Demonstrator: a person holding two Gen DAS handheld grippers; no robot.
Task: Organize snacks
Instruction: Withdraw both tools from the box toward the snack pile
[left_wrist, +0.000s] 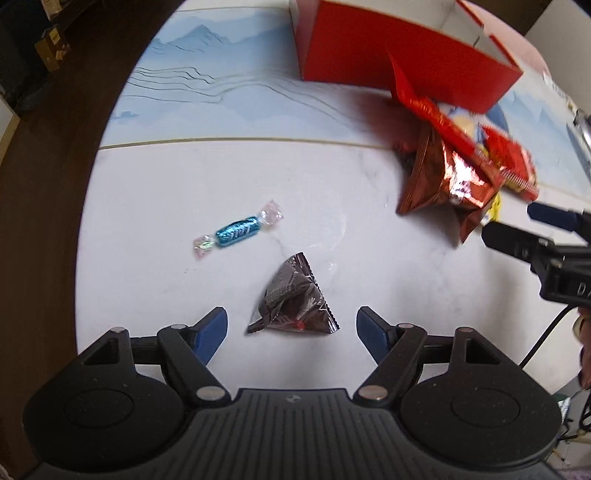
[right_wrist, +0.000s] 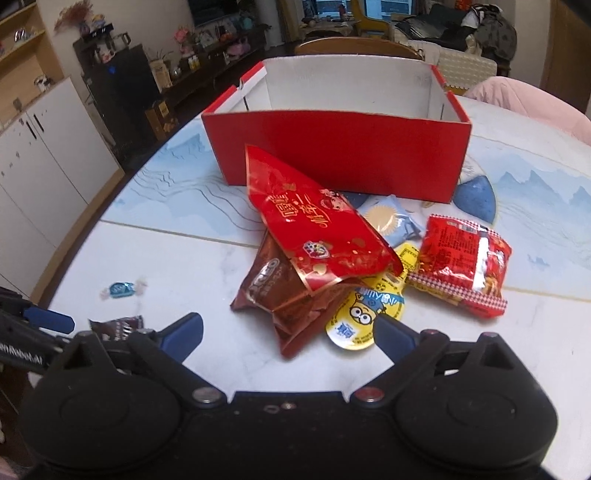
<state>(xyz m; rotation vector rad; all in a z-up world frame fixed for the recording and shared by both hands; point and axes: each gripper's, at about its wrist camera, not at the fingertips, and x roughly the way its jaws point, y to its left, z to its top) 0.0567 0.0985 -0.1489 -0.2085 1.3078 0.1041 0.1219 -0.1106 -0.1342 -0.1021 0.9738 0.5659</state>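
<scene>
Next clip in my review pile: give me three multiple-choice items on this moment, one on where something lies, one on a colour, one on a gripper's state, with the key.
1. Where does the dark wrapper lie?
A. In the red box
B. On the table between the left gripper's fingers
C. On top of the snack pile

2. What colour is the wrapped candy?
A. Blue
B. Green
C. Orange

3. What state is the right gripper in?
A. Shut on a bag
B. Shut on nothing
C. Open, holding nothing

Key:
1 B: the wrapper sits on the white table just ahead of the left gripper, in line with the gap between its spread fingers.
2 A: its middle is shiny blue with clear twisted ends.
3 C: its fingers stand wide apart before the brown bag, gripping nothing; the red box stands behind the pile.
</scene>
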